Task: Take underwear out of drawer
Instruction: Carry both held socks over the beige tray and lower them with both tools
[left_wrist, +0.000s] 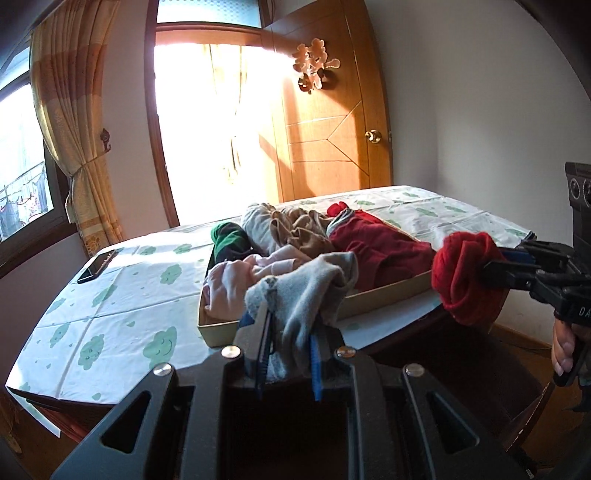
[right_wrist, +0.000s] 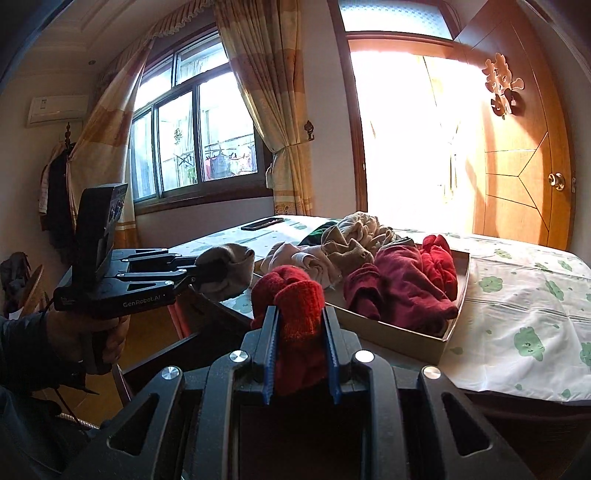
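A shallow tan drawer box (left_wrist: 388, 295) (right_wrist: 406, 332) sits on the table, full of rumpled garments: dark red (left_wrist: 380, 251) (right_wrist: 406, 284), beige, pink and green. My left gripper (left_wrist: 288, 332) (right_wrist: 207, 275) is shut on a grey garment (left_wrist: 310, 291) (right_wrist: 229, 269), held off the box's near edge. My right gripper (right_wrist: 301, 332) (left_wrist: 487, 269) is shut on a red garment (right_wrist: 295, 299) (left_wrist: 465, 273), lifted clear of the box at the table's near corner.
The table carries a white cloth with green cloud prints (left_wrist: 122, 306) (right_wrist: 517, 310). A black phone (left_wrist: 96, 266) (right_wrist: 262, 223) lies at its far left. A wooden door (left_wrist: 328, 129), a bright doorway and curtains stand behind.
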